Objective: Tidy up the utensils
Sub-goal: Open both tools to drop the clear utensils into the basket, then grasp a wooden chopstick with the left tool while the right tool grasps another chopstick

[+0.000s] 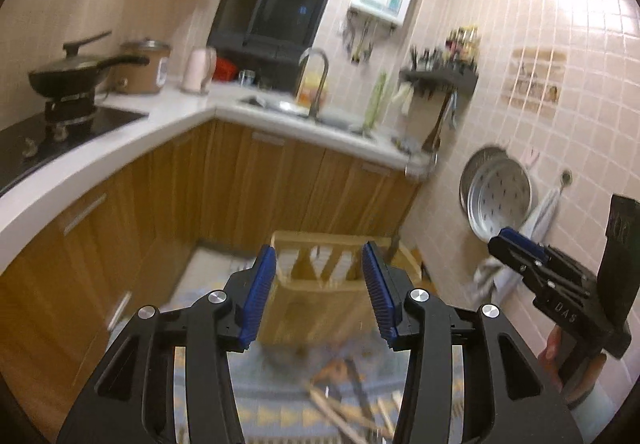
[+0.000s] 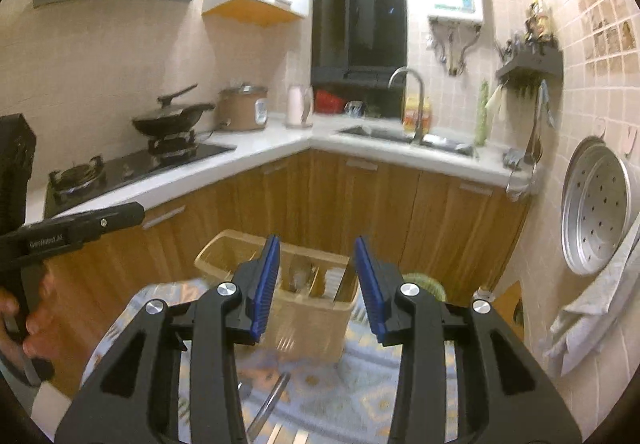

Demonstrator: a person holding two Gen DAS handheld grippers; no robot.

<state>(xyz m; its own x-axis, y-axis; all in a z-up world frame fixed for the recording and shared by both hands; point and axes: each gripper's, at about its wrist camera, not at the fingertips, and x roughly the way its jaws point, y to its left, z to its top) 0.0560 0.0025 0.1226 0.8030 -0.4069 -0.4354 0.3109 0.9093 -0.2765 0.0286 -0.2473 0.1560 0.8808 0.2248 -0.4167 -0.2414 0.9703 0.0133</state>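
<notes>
Both your left tongs (image 1: 319, 284) and right tongs (image 2: 316, 280) stand released, empty — aimed over the caddy (image 2: 308, 320), utensils (image 1: 344, 408) loose on the surface.

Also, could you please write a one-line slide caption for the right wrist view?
Open right hand-held gripper above a beige plastic utensil caddy on a patterned blue cloth.
</notes>
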